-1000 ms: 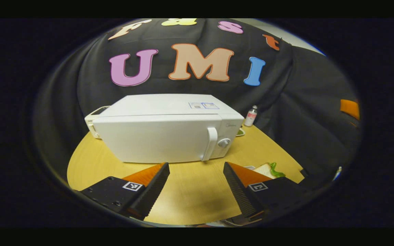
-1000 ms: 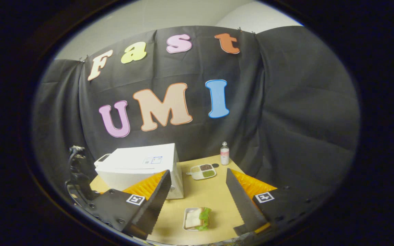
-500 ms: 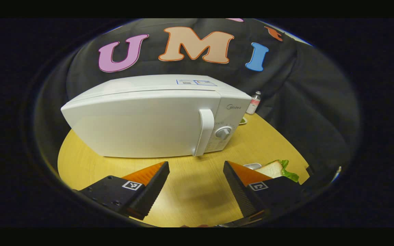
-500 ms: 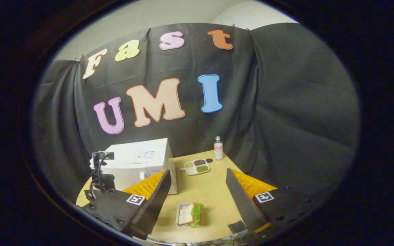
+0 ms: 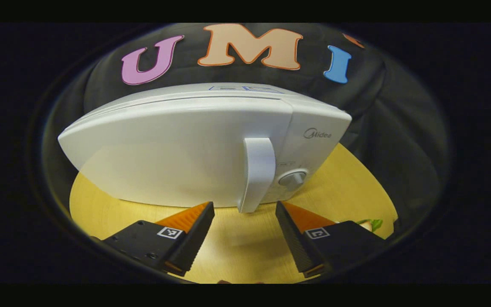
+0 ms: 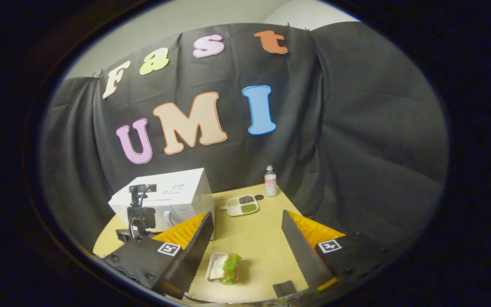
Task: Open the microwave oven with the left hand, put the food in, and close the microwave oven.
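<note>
Left gripper [image 5: 244, 209]: jaws apart, door handle [image 5: 255, 172] of the shut microwave [image 5: 177, 145] just ahead, between them, untouched. Right gripper [image 6: 247, 221]: jaws apart, above the sandwich tray [image 6: 224, 268] near the table's [image 6: 262, 243] front edge.

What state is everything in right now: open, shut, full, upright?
Microwave door: shut.
Left gripper: open, facing the door handle.
Right gripper: open, above the table.
Sandwich: on its tray, untouched.
Bottle: upright, capped.
Divided dish: filled.
</note>
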`<state>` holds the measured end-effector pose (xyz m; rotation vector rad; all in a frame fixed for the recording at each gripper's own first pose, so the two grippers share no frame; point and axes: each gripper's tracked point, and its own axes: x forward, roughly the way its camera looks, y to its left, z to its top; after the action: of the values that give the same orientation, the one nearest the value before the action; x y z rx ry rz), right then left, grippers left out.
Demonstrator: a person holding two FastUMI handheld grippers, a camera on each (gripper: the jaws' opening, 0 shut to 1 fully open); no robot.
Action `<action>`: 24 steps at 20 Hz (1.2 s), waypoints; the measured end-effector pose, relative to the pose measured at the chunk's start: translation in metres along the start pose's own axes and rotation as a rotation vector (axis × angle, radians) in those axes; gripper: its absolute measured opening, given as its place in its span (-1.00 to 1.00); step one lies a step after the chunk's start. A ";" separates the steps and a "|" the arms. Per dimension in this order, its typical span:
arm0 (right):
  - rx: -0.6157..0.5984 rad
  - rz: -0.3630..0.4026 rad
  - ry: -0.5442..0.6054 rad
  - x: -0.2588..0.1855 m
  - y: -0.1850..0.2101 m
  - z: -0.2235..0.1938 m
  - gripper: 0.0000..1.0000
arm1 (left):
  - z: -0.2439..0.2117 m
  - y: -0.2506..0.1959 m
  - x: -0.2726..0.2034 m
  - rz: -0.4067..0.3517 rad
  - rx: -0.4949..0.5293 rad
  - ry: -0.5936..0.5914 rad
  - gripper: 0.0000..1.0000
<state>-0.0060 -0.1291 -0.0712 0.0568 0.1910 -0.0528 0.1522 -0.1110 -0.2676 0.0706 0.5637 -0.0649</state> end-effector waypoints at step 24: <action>0.022 0.057 0.112 0.028 -0.015 -0.036 0.87 | 0.002 0.001 0.026 0.119 -0.024 0.031 -0.70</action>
<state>0.0136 -0.1436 -0.1124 0.0875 0.3004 0.0052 0.1757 -0.1114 -0.2798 0.0812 0.5899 0.0587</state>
